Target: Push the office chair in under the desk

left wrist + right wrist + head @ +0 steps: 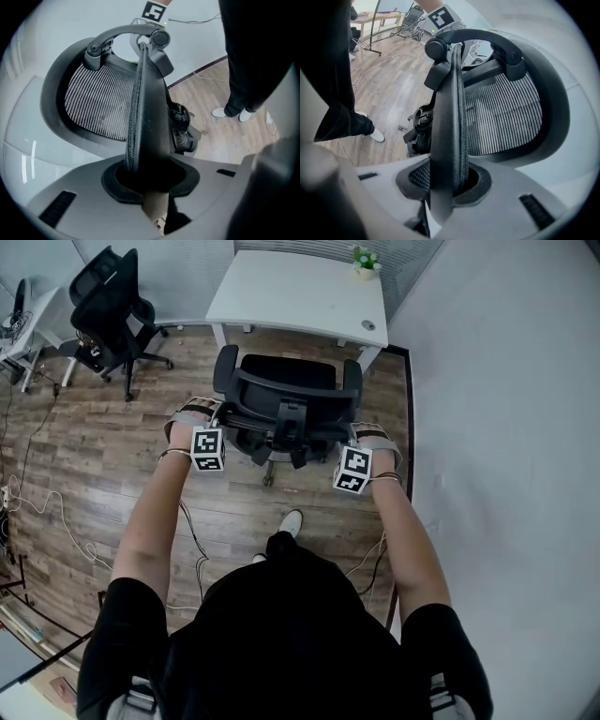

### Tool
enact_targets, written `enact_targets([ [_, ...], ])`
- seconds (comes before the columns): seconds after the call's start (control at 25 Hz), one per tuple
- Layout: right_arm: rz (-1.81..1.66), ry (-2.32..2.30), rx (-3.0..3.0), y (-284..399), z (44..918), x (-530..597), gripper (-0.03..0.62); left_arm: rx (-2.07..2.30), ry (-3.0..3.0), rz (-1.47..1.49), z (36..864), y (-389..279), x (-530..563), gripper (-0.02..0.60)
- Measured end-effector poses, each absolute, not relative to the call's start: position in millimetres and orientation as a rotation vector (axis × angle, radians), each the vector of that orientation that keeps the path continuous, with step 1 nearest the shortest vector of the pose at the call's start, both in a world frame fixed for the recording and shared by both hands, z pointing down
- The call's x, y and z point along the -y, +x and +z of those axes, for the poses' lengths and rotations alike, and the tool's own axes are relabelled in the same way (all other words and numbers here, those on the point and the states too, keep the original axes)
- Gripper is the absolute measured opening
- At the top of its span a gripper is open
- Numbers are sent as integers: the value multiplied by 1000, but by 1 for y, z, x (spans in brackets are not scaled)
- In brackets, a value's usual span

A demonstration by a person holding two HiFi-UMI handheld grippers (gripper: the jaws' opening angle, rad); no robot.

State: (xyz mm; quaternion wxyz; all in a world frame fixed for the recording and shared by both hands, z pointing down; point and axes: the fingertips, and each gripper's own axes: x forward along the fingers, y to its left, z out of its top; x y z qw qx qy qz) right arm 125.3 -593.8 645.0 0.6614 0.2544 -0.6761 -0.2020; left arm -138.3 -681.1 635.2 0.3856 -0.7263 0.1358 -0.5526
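Before the desk (281, 292), left tongs (149, 180) and right tongs (447, 180) grip the office chair (286, 381).

Black mesh chair back (93, 108) — floor (84, 437) seemingly wood.

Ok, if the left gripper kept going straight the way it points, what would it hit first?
The chair backrest: the left gripper is clamped on its edge, so it would only shove that along. Past that, probably the white desk; depth is unclear.

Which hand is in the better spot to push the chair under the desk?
Neither: the left gripper and right gripper each clamp one side edge of the chair, squarely facing the desk.
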Motion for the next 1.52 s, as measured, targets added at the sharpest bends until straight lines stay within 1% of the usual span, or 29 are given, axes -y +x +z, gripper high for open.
enact_targets([
  [0.2, -471, 586, 1523, 126, 645, 594, 87, -346, -1859, -1413, 638, -139, 680, 84],
  [0.68, -465, 579, 1521, 137, 639, 628, 87, -349, -1851, -1436, 634, -127, 715, 84],
  [0.96, -469, 583, 1514, 138, 642, 629, 87, -346, -1859, -1437, 637, -125, 714, 84],
  [1.2, -460, 591, 1514, 138, 639, 643, 87, -336, -1849, -1422, 633, -124, 733, 84],
  [1.52, -427, 598, 1505, 137, 641, 689, 87, -306, -1867, -1402, 636, -124, 784, 83],
])
